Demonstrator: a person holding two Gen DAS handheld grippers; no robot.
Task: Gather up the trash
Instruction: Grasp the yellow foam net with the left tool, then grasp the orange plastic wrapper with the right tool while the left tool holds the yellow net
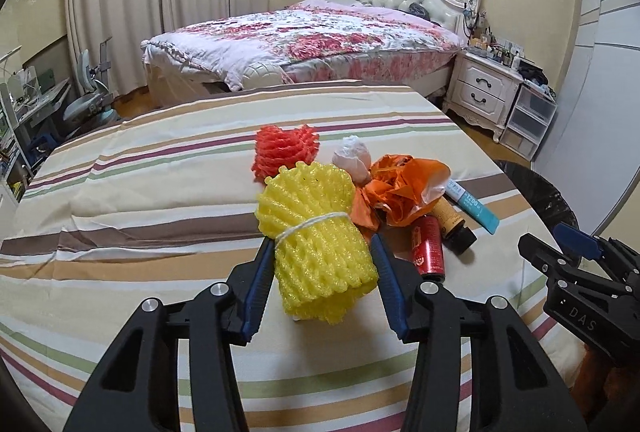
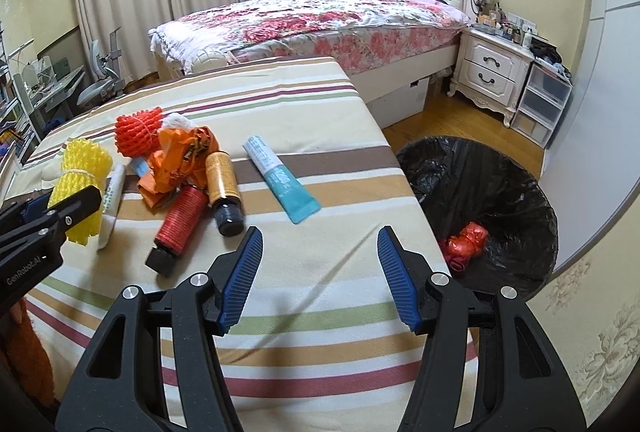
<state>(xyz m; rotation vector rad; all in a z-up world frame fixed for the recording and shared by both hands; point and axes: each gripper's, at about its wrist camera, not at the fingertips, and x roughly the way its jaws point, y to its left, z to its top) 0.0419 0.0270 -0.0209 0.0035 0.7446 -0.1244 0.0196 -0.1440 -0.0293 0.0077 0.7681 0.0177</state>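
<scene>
Remaining on the striped bench point(image 2: 320, 312): six items near its far edge, yellow foam net point(image 1: 316, 248) pinched in left gripper point(image 1: 320, 256) jaws, right gripper point(image 2: 318, 252) jaws spread and empty; binned: one red bundle point(image 2: 466, 238) in bin point(image 2: 440, 160).

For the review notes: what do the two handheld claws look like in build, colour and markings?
Both match: the left claw and right claw have matte black angular frames with cut-out arms, silver round pivot bolts, and blue ribbed pads on the fingers. White lettering marks the bodies: GenRobot.AI on the left, DAS on the right. No cables or sleeves show.

Foam roll point(image 1: 316, 244) left of can point(image 1: 428, 246)
</scene>
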